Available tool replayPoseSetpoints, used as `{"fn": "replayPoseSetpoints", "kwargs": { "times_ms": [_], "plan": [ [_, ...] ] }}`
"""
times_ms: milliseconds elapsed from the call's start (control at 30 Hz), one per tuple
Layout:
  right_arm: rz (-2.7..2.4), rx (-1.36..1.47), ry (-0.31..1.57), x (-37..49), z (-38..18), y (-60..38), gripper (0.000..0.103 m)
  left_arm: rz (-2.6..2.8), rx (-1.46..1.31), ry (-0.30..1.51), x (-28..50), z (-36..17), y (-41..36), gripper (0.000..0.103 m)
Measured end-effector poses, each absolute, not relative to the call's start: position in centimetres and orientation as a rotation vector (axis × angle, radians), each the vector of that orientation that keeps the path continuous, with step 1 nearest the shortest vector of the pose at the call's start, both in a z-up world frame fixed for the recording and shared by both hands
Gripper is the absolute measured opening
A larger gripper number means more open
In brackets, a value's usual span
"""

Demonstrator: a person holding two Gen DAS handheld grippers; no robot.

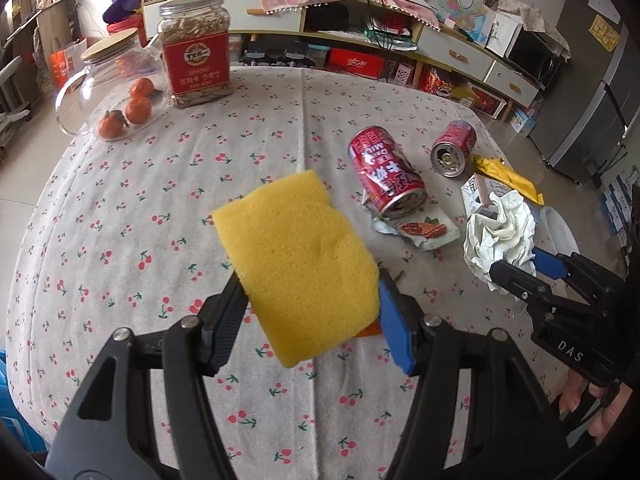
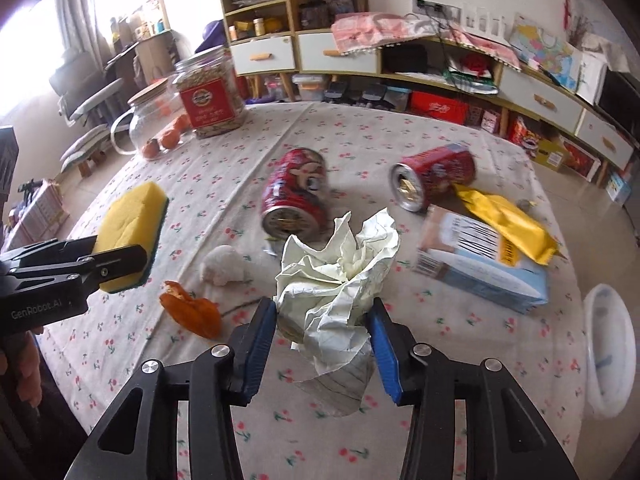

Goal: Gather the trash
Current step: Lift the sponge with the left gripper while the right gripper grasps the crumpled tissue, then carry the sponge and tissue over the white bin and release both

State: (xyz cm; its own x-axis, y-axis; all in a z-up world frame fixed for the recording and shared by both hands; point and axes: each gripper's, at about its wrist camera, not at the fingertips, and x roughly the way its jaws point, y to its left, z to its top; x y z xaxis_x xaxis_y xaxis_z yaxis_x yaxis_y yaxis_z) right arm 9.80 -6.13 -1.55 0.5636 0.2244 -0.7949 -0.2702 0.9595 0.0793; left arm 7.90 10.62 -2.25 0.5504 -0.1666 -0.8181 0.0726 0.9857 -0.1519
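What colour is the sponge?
The sponge is yellow with a dark green scrubbing side, which shows best in the right wrist view. The left gripper holds it.

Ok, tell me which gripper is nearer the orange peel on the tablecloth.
Left. The left gripper, shut on the sponge, sits just beside the orange peel. The right gripper, shut on the crumpled paper, is a little farther to the peel's other side.
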Motion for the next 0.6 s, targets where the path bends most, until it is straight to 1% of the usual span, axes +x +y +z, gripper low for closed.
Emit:
{"fn": "replayPoseSetpoints", "kwargs": {
  "times_ms": [600],
  "plan": [
    [0.055, 0.106, 0.897, 5.7, 0.4, -20.4, 0.048, -0.362, 0.05, 0.927, 7.7, -0.2, -1.8, 0.063]
  ]
}}
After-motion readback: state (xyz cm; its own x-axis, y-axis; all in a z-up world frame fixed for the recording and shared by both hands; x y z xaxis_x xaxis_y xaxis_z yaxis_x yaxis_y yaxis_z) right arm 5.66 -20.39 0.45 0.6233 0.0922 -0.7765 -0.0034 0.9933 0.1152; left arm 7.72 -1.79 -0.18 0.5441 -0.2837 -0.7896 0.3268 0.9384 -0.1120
